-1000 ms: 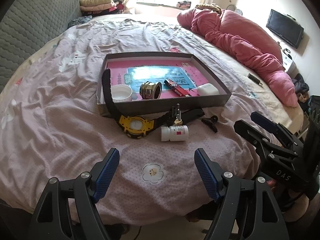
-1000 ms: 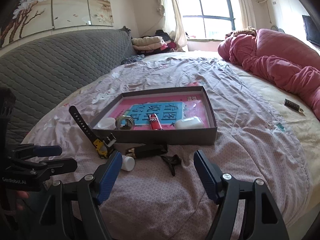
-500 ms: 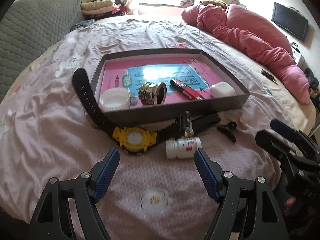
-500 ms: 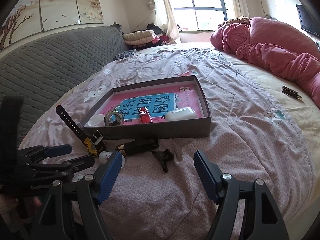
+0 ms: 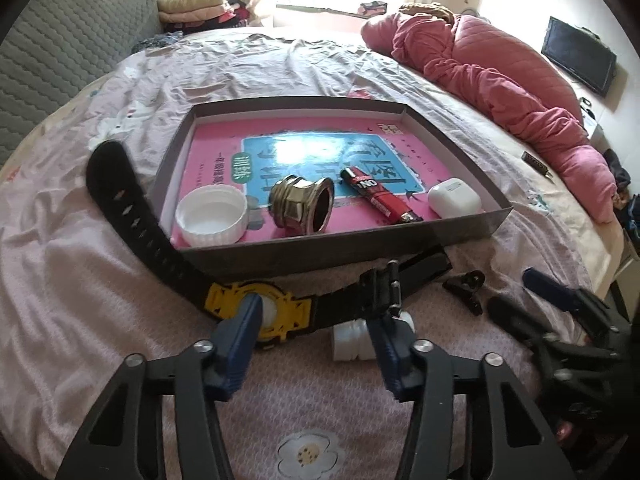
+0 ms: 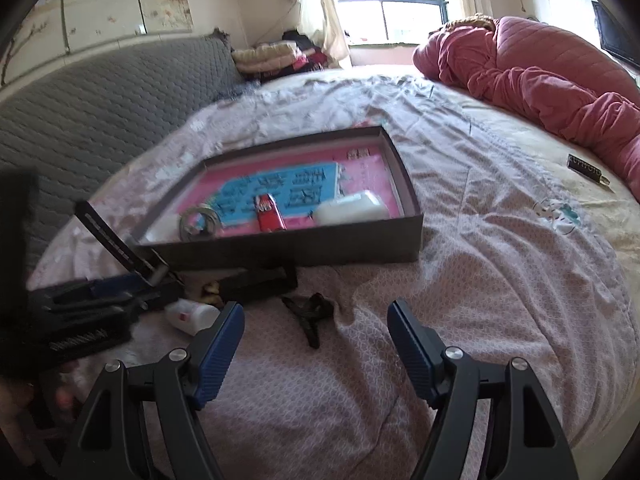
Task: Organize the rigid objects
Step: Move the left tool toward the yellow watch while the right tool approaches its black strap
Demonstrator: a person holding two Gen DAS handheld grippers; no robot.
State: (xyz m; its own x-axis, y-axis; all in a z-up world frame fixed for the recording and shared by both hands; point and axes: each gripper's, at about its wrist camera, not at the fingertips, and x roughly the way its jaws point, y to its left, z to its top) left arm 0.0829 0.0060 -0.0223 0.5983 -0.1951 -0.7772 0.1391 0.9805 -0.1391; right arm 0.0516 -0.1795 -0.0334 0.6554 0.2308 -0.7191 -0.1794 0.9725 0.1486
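Bed: pink sheet [image 5: 100,320] carries tray [image 5: 280,258].
Watch [image 5: 276,312]: just ahead of left claw [image 5: 316,330], in front of tray.
Left claw: closing, pads not yet pressing; pitched down.
Right claw [image 6: 316,344]: spread, empty, clip [image 6: 310,312] ahead.
Tip: centre on watch case, avoid bottle [image 5: 352,338].

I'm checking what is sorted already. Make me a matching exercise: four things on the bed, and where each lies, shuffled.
Things:
1. white cap
2. watch
3. black clip
4. earbud case

Places:
A. in the tray, right near corner
B. on the sheet, right of the watch buckle
C. in the tray, left near corner
D. outside the tray, along its front wall, between the closing left gripper fingers

Pairs: 1-C, 2-D, 3-B, 4-A
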